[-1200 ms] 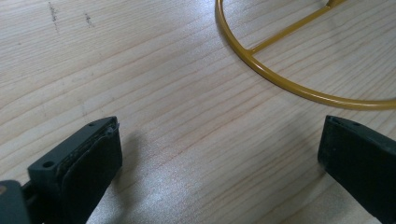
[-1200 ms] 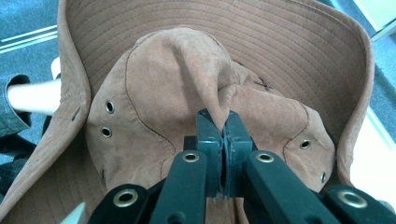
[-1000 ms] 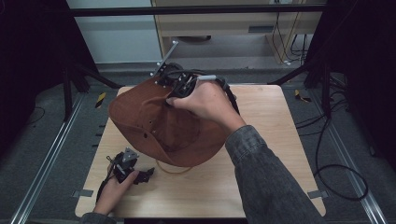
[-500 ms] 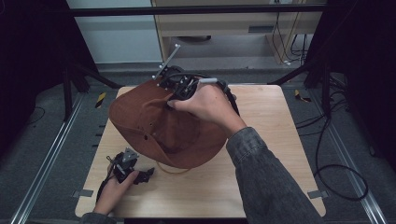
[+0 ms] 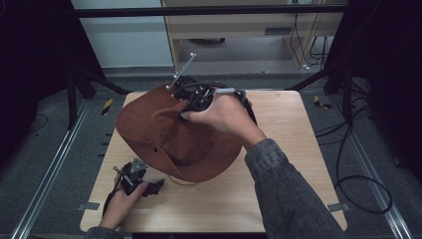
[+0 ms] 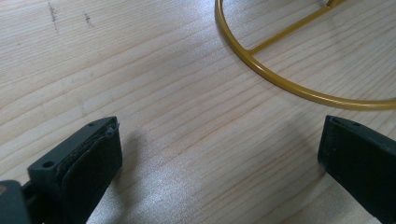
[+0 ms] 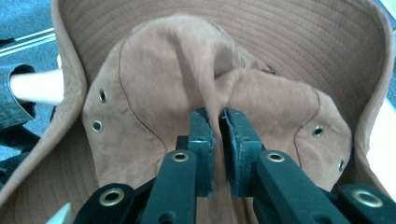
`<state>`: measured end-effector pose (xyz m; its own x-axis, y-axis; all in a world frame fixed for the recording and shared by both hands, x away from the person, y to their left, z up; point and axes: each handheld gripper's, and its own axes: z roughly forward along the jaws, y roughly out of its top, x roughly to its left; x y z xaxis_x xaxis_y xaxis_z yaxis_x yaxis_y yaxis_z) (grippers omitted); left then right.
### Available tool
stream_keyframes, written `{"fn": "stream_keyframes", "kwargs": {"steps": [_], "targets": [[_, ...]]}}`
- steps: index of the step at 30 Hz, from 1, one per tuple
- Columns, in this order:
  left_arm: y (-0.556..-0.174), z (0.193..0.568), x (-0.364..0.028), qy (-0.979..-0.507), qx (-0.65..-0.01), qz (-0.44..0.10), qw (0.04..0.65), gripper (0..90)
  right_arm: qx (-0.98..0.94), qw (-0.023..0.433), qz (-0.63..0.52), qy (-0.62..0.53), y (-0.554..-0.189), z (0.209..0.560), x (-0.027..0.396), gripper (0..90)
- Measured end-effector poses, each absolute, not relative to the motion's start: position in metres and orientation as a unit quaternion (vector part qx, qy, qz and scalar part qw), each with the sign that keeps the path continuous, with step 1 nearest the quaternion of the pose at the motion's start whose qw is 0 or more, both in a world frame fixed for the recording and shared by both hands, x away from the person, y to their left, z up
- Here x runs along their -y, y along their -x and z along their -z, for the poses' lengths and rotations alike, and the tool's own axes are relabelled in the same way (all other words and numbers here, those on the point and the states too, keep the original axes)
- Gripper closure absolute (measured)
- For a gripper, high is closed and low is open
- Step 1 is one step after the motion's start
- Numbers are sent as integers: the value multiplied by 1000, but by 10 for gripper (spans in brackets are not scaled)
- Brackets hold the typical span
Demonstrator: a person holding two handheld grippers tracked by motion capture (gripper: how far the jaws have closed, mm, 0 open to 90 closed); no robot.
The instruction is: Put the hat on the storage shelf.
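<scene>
Right gripper (image 7: 217, 140) pinches a fold of the brown hat's (image 5: 174, 134) crown, its jaws having just been opening slightly with fabric between them. Hat sits mid-table over a yellow wire stand (image 6: 280, 74). Left gripper (image 5: 142, 181) rests open on the wooden table (image 5: 298, 164).

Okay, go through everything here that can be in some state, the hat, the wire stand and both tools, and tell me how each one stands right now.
Hat: crown pinched into a fold, brim hanging over the table.
Right tool: jaws just easing apart, fold of the hat's crown between them.
Left tool: open, nothing between the jaws, low over the table.
Wire stand: resting on the table, untouched.
</scene>
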<state>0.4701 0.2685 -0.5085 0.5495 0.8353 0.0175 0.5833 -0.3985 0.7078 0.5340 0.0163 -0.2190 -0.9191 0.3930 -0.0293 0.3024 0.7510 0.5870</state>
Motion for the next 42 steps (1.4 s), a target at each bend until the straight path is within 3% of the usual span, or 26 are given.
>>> {"fn": "stream_keyframes", "kwargs": {"steps": [6, 15, 27, 42], "targets": [[-470, 509, -268, -814, -436, -189, 335, 0, -932, 74, -307, -180, -528, 226, -12, 733], [-470, 508, -268, -815, -435, -189, 333, 0, -934, 89, -300, -171, -519, 236, -15, 550], [-470, 509, -268, -814, -436, -189, 335, 0, -929, 125, -304, -171, -509, 249, -16, 179], [-470, 509, -268, -814, -436, -189, 335, 0, -905, 121, -367, -180, -511, 237, 17, 67]]}}
